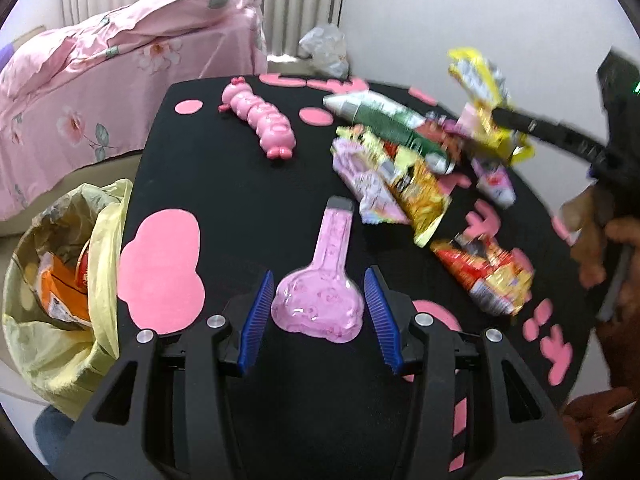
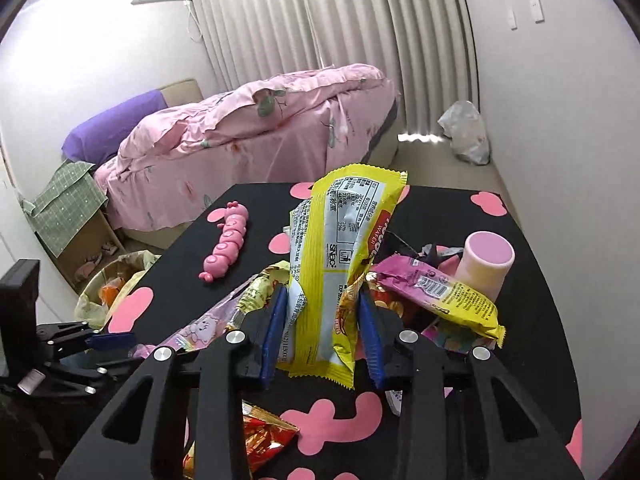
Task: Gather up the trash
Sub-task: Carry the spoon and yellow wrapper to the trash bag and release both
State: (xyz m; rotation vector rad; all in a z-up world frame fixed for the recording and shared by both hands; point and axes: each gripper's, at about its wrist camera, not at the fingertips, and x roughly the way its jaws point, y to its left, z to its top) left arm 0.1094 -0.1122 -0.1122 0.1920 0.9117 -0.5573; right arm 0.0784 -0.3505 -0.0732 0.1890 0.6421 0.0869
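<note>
**Yellow wrapper gripped, pink bottle between wide tongs**

Right gripper (image 2: 324,332) clamped on yellow wafer wrapper (image 2: 340,248), lifted upright above table (image 2: 532,312). Left gripper (image 1: 316,312) spread wide around pink bottle (image 1: 320,304), not touching. Remaining wrappers (image 1: 404,168) heaped toward 1 o'clock; lined trash bin (image 1: 60,280) at 9 o'clock off table's edge.

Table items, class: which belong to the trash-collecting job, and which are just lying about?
Job:
yellow wafer wrapper, held in the right gripper
loose snack wrappers
lined trash bin
open left gripper

Lying about:
pink caterpillar toy
pink heart-shaped bottle
pink cup
</note>
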